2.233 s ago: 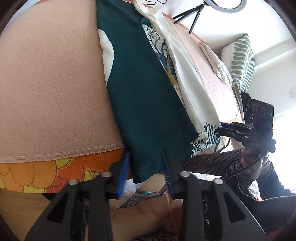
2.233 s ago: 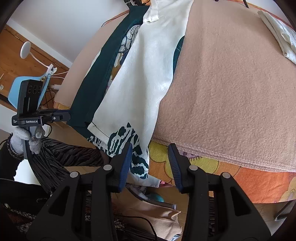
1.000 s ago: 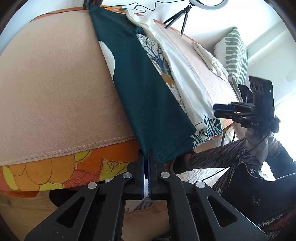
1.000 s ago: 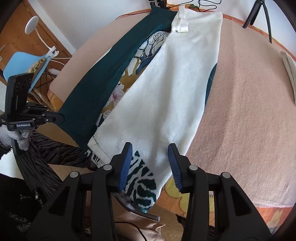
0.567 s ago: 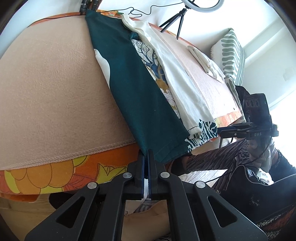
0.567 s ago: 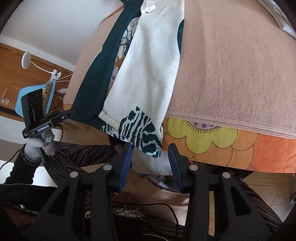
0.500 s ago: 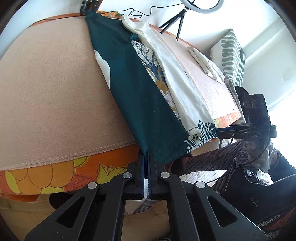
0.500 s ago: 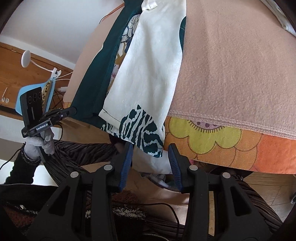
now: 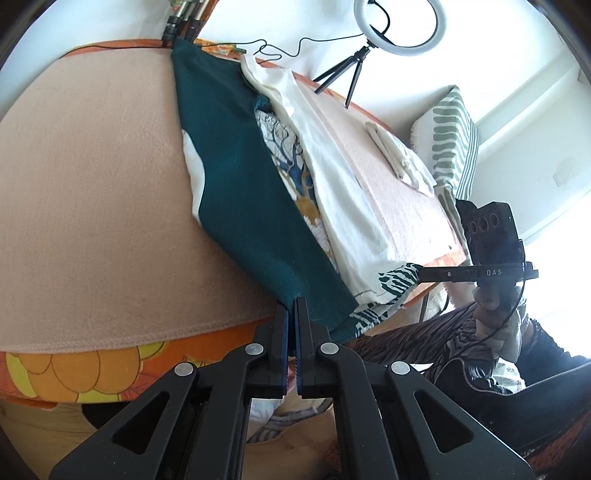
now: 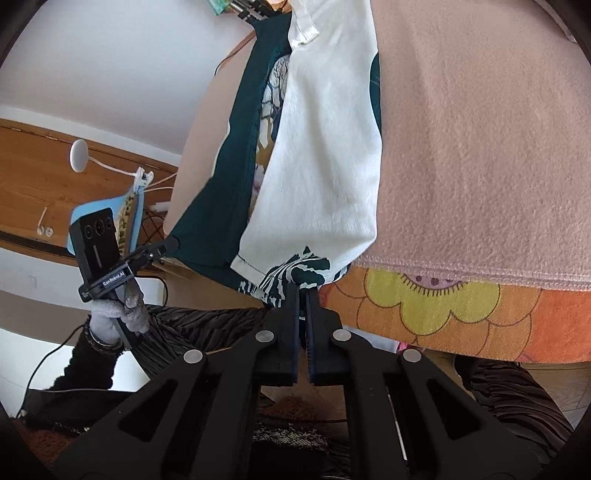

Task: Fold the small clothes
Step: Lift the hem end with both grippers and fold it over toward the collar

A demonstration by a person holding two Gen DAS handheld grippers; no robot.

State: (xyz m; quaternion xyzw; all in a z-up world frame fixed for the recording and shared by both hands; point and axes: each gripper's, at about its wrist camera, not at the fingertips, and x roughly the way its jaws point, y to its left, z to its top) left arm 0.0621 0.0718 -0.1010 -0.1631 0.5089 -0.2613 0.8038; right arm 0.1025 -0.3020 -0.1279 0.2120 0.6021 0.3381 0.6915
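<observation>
A long garment lies lengthwise on the pink blanket (image 9: 92,184), with a dark teal panel (image 9: 251,206) and a white panel (image 10: 325,147) folded inward. Its near hem hangs over the bed edge. My left gripper (image 9: 294,301) is shut on the teal hem corner. It also shows in the right wrist view as the left gripper (image 10: 173,243) at that corner. My right gripper (image 10: 303,290) has its jaws closing, and the pads press on the zebra-print hem (image 10: 295,273). The left wrist view shows the right gripper (image 9: 421,275) at that hem.
An orange flowered sheet (image 9: 92,365) shows under the blanket's near edge. A folded white cloth (image 9: 399,158) lies on the blanket at the right, beside a striped pillow (image 9: 454,147). A ring light on a tripod (image 9: 399,26) stands behind the bed. The person's striped trousers (image 10: 207,325) are below the hem.
My right gripper's jaws went from apart to closed on the zebra-print hem, and the gripper rolled a little. The left gripper stayed shut on the teal corner.
</observation>
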